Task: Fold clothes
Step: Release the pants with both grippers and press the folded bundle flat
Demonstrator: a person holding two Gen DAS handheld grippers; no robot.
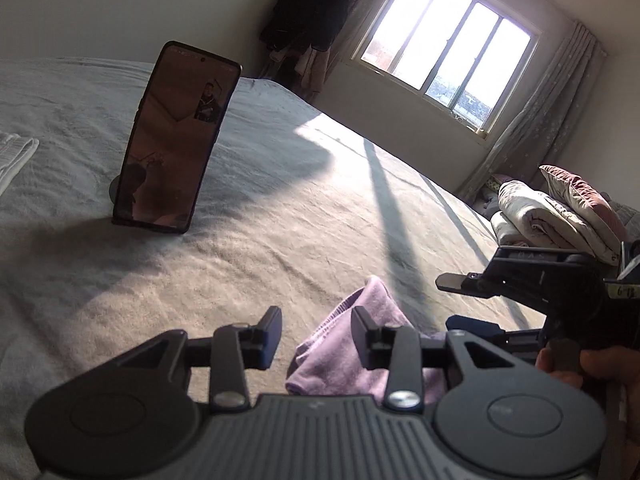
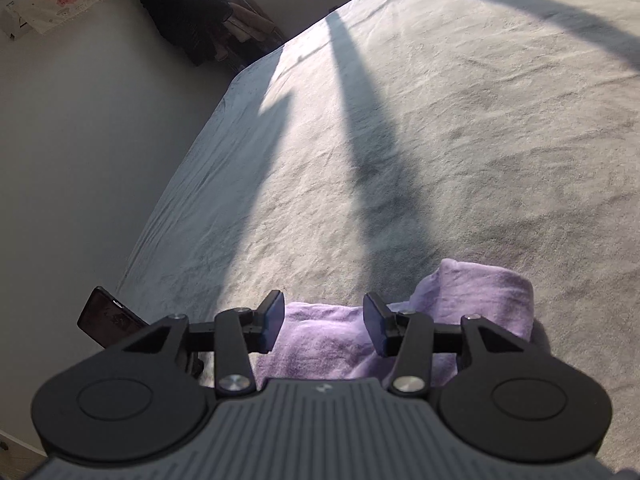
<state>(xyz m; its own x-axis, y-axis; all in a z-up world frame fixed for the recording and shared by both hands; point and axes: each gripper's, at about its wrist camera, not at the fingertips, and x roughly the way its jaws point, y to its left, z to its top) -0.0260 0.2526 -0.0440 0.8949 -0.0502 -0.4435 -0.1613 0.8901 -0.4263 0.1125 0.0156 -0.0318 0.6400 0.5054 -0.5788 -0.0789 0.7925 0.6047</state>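
Note:
A folded lilac garment (image 1: 340, 356) lies on the grey bedspread (image 1: 280, 208), close under both grippers. In the left wrist view my left gripper (image 1: 316, 336) stands open just above the garment's left end, with no cloth pinched between its pads. The right gripper (image 1: 452, 304) comes in from the right edge, held by a hand (image 1: 580, 368). In the right wrist view the right gripper (image 2: 324, 320) is open over the lilac garment (image 2: 460, 312), whose far right end is rolled into a thick fold. Nothing is between its pads.
A phone (image 1: 176, 136) stands upright on a small stand on the bed to the left. White folded cloth (image 1: 12, 156) lies at the far left edge. Folded bedding and a pillow (image 1: 560, 208) are stacked at the right. A window (image 1: 444, 48) and dark hanging clothes (image 1: 308, 8) are behind.

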